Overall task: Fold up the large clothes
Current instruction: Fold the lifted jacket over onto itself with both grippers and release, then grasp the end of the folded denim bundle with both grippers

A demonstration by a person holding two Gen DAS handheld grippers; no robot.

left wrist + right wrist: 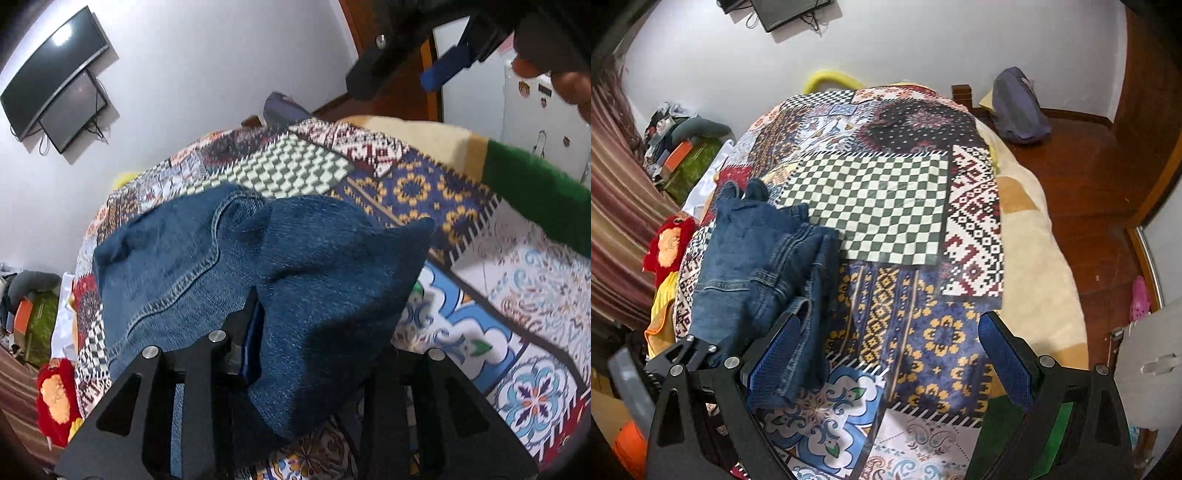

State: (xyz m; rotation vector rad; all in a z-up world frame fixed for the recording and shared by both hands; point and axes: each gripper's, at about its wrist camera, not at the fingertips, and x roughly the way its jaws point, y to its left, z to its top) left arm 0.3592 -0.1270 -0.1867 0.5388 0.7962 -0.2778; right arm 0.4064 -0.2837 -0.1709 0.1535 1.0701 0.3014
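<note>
A pair of blue denim jeans (207, 266) lies partly folded on a patchwork bed cover (406, 184). My left gripper (291, 325) is shut on a fold of the jeans and holds it lifted; the cloth hides its right finger. In the right wrist view the jeans (753, 266) lie bunched at the bed's left side, with the left gripper (698, 354) holding their near end. My right gripper (886, 365) is open and empty above the cover, right of the jeans. It also shows in the left wrist view (439, 74), high at the top right.
A green sleeve (535, 192) reaches in from the right. A red plush toy (668, 243) sits at the bed's left edge. A cream blanket (1034, 236) covers the right side. A dark bag (1019, 107) lies on the wooden floor. Monitors (55, 81) hang on the wall.
</note>
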